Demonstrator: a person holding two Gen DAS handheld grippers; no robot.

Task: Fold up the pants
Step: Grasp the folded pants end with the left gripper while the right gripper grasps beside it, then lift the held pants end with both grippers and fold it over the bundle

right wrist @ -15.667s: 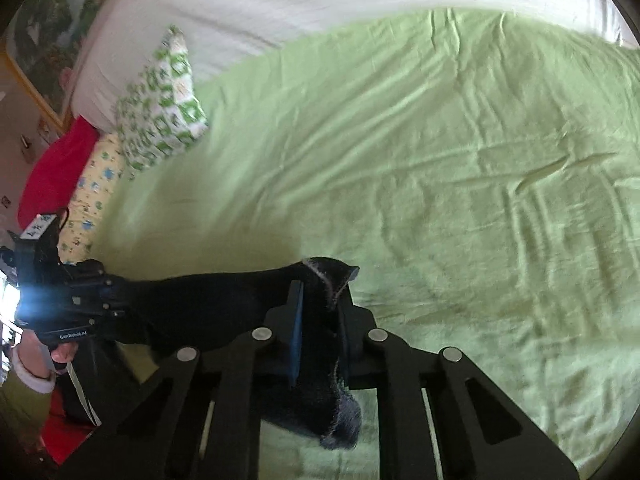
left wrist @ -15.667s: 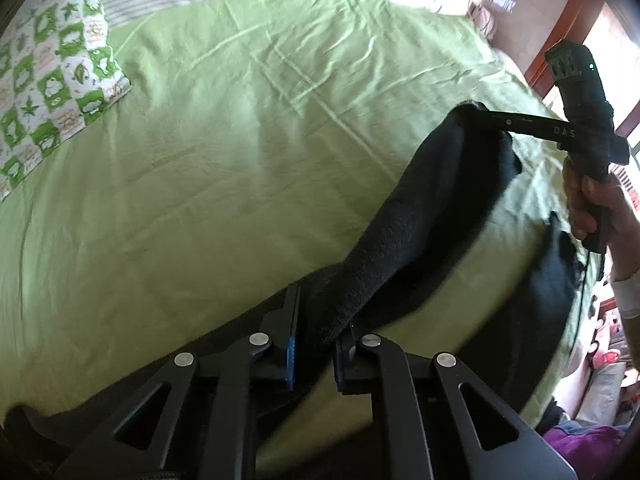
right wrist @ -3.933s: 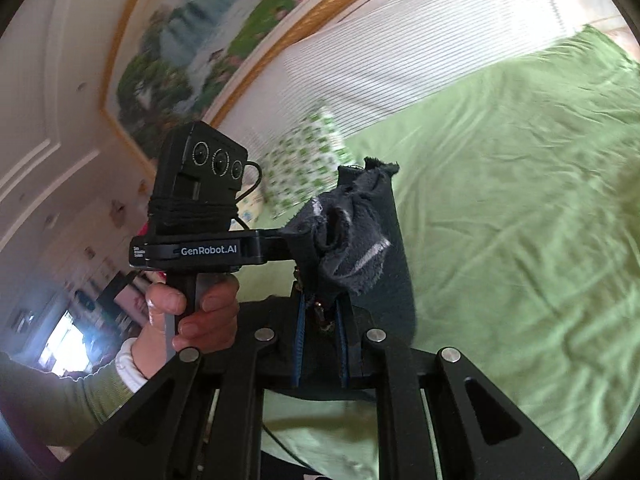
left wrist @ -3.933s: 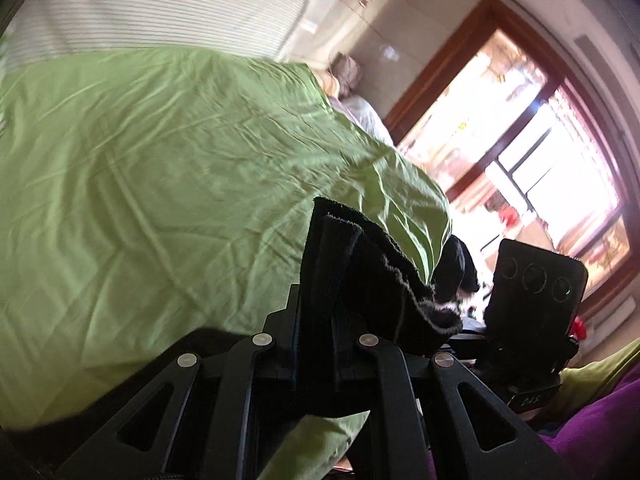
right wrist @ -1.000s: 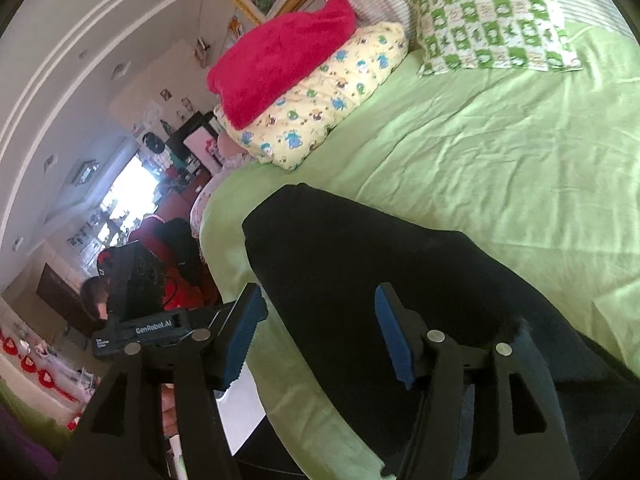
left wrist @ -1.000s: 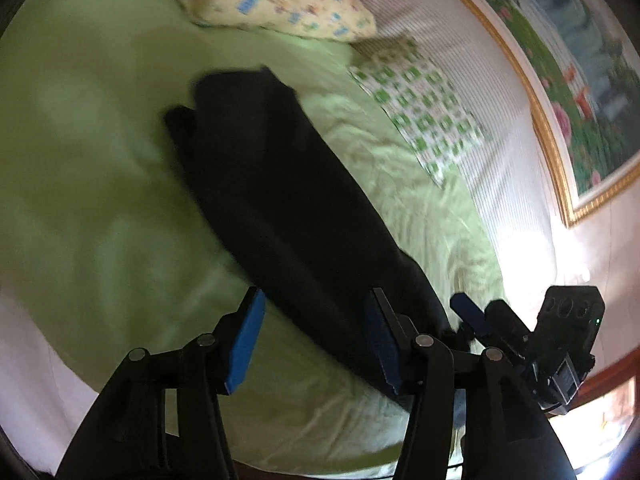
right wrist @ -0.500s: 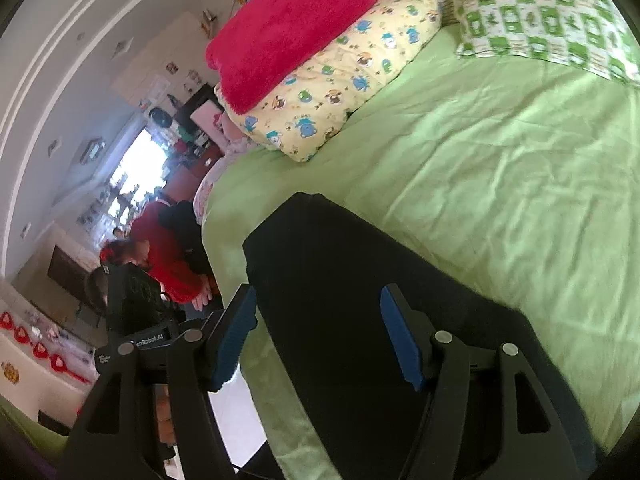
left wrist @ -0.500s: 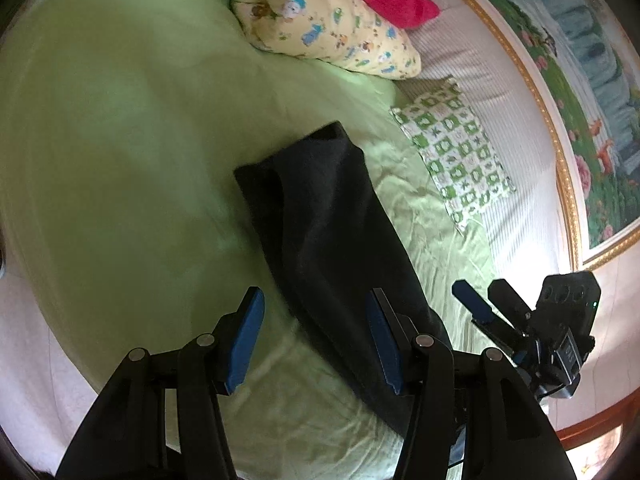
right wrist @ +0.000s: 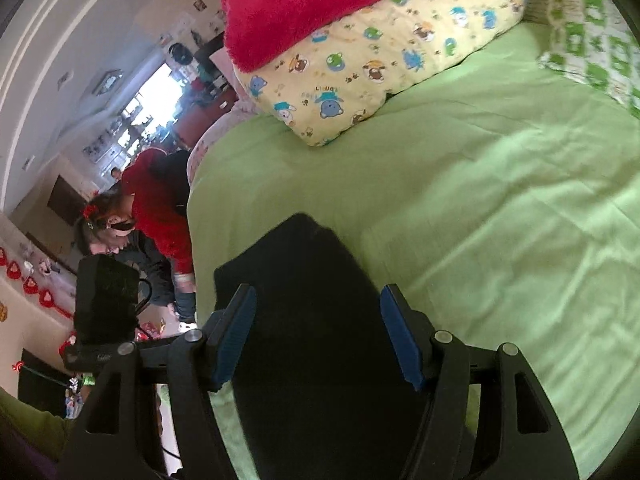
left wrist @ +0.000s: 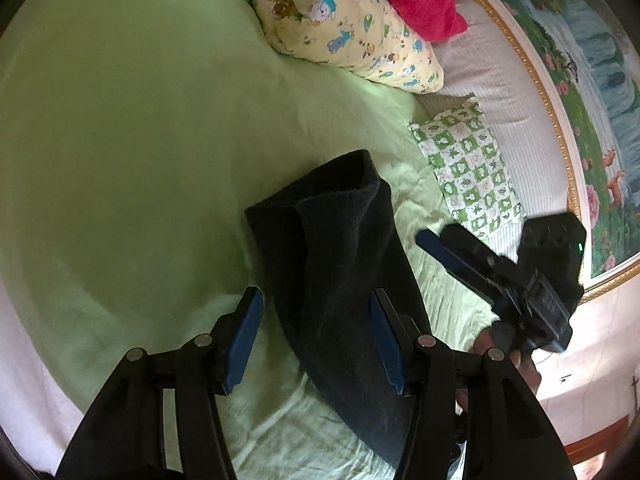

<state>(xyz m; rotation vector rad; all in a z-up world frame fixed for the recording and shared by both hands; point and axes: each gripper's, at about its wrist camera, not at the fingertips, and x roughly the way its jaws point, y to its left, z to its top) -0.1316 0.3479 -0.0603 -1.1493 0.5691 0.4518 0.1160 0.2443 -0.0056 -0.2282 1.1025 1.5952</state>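
No readable writing anywhere; the small print on the yellow cartoon pillow (right wrist: 372, 64) is too blurred. Green bedsheet (left wrist: 120, 128) fills both views; a landscape painting (left wrist: 600, 80) sits at 2 o'clock, left view. Black pants (left wrist: 340, 272) lie folded lengthwise at centre on the sheet. A red cushion (right wrist: 312, 4) tops the yellow pillow at 12 o'clock. Left gripper (left wrist: 316, 336) and right gripper (right wrist: 318, 332) both tilt downward, released, straddling the pants without pressing.
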